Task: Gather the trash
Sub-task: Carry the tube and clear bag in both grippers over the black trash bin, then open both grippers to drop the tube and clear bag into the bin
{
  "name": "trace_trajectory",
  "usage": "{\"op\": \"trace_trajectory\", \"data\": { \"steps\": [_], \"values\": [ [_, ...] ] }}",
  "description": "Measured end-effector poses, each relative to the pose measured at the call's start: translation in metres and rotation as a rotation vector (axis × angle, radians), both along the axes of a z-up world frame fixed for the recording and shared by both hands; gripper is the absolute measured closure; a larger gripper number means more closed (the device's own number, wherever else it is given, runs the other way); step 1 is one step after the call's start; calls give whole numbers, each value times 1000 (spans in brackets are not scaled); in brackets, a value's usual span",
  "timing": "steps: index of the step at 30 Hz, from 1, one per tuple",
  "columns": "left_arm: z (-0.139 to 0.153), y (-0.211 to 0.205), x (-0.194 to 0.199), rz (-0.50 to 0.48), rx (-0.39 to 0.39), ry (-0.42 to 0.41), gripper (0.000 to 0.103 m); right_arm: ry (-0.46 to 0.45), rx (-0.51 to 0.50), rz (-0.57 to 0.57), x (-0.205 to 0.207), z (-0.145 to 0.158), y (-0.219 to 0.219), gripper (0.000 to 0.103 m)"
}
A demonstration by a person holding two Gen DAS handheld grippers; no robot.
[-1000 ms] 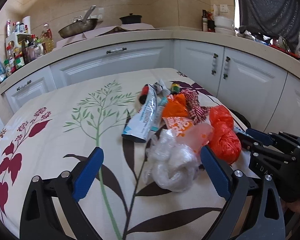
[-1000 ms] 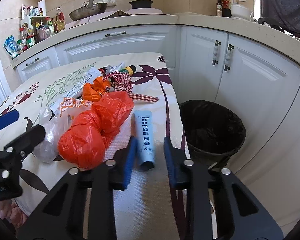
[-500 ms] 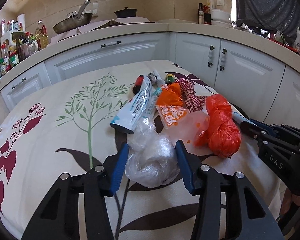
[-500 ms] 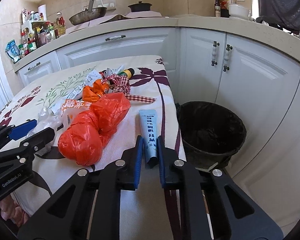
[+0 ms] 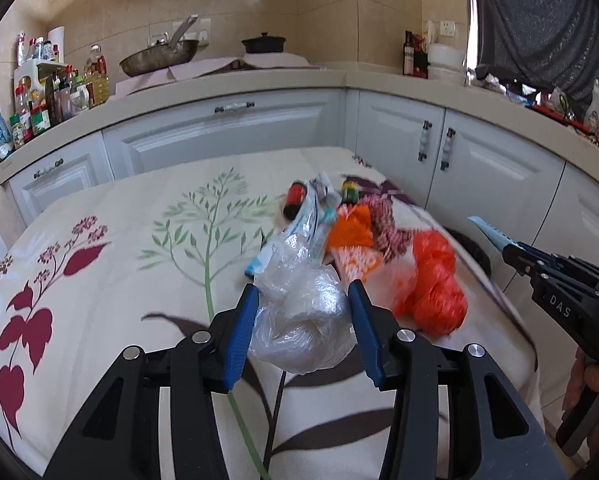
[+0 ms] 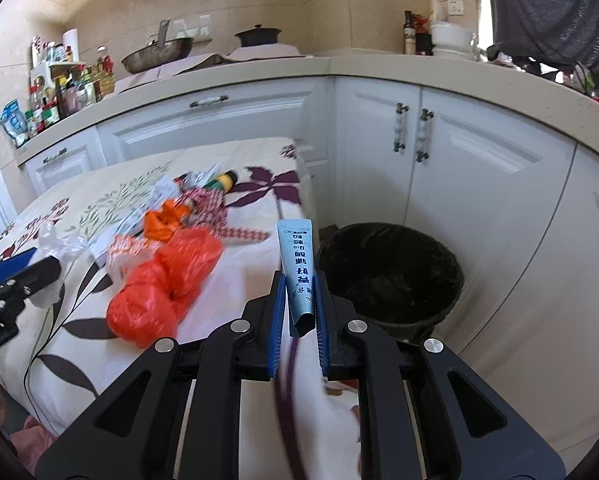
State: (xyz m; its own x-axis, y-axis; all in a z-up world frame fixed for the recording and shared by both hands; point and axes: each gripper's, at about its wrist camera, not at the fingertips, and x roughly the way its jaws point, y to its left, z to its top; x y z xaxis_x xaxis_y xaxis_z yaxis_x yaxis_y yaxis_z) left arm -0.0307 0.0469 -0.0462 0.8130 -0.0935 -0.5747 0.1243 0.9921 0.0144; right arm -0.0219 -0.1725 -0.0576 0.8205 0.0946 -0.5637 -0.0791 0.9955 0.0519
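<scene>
The floral-clothed table [image 5: 99, 248] carries the trash heap, the black bin [image 6: 391, 276] sits on the floor just beside its edge, and an orange bag [image 6: 163, 284] lies in the pile. The left gripper [image 5: 301, 320] squeezes a crumpled clear plastic bag [image 5: 303, 316], raised just above the cloth. The right gripper [image 6: 300, 304] pinches a blue tube [image 6: 298, 264], lifted at the table's edge beside the bin.

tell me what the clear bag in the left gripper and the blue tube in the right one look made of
Clear bag: thin glossy plastic film, going by its crinkles and see-through look. Blue tube: probably soft plastic or laminate with a smooth printed surface, creased and squashed at the near end.
</scene>
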Motion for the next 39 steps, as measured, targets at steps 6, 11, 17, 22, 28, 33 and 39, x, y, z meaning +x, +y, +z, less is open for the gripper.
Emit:
{"op": "trace_trajectory", "data": {
  "steps": [6,11,17,22,28,33,39],
  "values": [
    [14,-19,19,-38,-16,-33,57,-28,-12,-67,9,7,-26,89],
    [25,-52,36,-89,-16,-62,57,-47,-30,-104,22,10,-49,89],
    [32,-96,73,-126,-38,-27,57,-58,-32,-141,43,8,-77,89],
    [30,-135,99,-140,-22,-19,57,-61,-18,-164,63,3,-102,89],
    [21,-173,125,-148,7,-2,57,-60,2,-170,86,-2,-123,89],
    [13,-193,146,-130,24,19,57,-55,11,-174,103,-9,-138,89],
    [6,-211,164,-119,41,28,57,-46,29,-187,118,-16,-152,89]
  ]
}}
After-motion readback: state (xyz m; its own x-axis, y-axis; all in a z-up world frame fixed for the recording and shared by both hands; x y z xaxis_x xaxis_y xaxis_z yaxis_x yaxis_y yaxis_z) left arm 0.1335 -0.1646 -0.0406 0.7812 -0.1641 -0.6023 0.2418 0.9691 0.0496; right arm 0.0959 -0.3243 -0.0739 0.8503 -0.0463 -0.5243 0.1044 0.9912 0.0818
